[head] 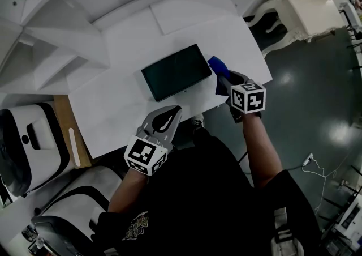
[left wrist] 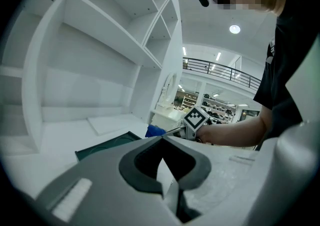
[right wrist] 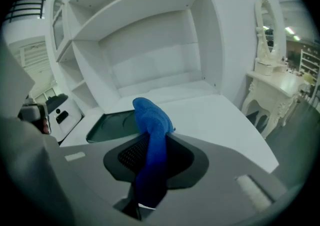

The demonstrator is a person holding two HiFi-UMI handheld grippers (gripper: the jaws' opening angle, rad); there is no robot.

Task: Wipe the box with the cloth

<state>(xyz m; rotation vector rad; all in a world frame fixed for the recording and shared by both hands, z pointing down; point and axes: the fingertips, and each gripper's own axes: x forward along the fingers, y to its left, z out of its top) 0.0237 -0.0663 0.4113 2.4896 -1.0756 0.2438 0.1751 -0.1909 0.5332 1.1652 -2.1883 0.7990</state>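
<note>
Right hand-held gripper (head: 222, 77) clenched the cloth (right wrist: 151, 117) at the right edge of the box (head: 176, 71), near the table (head: 240, 42) rim, while left hand-held gripper (head: 176, 110), closed on nothing, hung over the front edge, clear of the box.

I count one dark box (head: 176, 72) on the one white bench (head: 237, 39), and one blue cloth (head: 219, 67). There are two tools, the left tool (head: 171, 114) and the right tool (head: 222, 80). Each carries one marker cube, so two in all: the left cube (head: 145, 156) and the right cube (head: 249, 97). One flat white panel (head: 192, 14) makes a single item, as does the ornate dressing table (head: 308, 3). Two white-and-black machines stand by: a first machine (head: 25, 141) and a second machine (head: 73, 204). One person.
</note>
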